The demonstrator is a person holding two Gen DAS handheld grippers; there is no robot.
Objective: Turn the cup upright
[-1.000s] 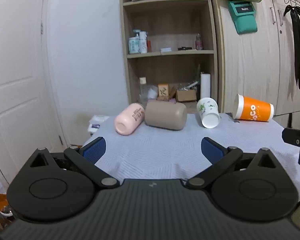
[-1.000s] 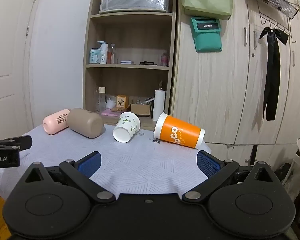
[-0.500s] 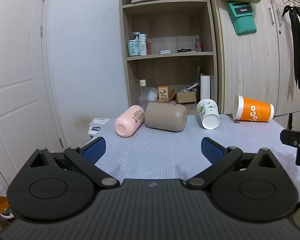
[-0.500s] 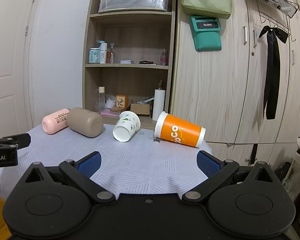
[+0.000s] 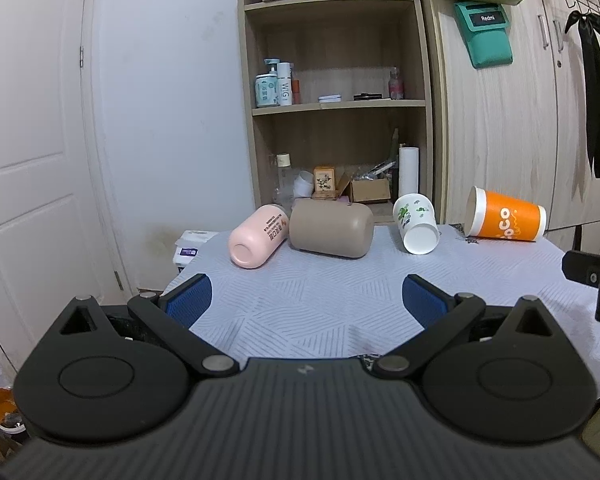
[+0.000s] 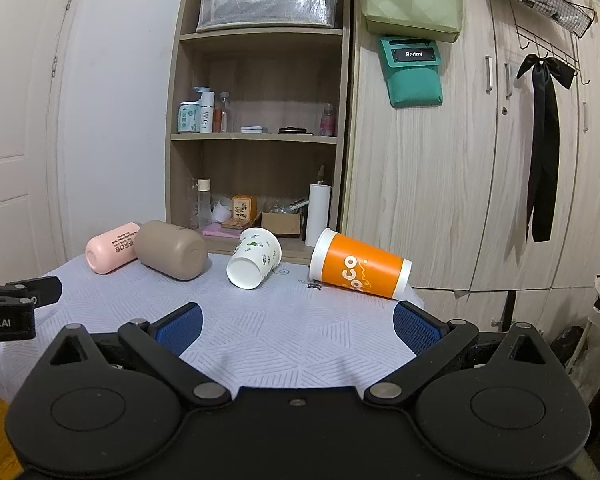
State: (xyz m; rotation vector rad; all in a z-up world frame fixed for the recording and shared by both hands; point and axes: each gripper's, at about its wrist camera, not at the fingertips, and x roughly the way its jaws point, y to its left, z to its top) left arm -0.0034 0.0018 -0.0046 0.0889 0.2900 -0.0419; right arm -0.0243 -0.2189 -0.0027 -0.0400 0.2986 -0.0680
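Several cups lie on their sides along the far edge of the table: a pink cup (image 5: 259,236) (image 6: 112,247), a taupe cup (image 5: 331,228) (image 6: 171,249), a white floral paper cup (image 5: 415,224) (image 6: 254,258) and an orange paper cup (image 5: 506,220) (image 6: 360,265). My left gripper (image 5: 305,299) is open and empty over the table's near left part. My right gripper (image 6: 297,324) is open and empty over the near right part. Both are well short of the cups.
The table has a pale patterned cloth (image 5: 320,300) (image 6: 284,320). Behind it stand an open wooden shelf unit (image 5: 336,100) (image 6: 256,136) and wardrobe doors (image 6: 480,160). A white door (image 5: 28,160) is at the left. The other gripper shows at each view's edge (image 5: 592,276) (image 6: 8,308).
Both views have tilted up slightly, so the cups sit a little lower in frame. The cups have not moved. Both grippers stay open.
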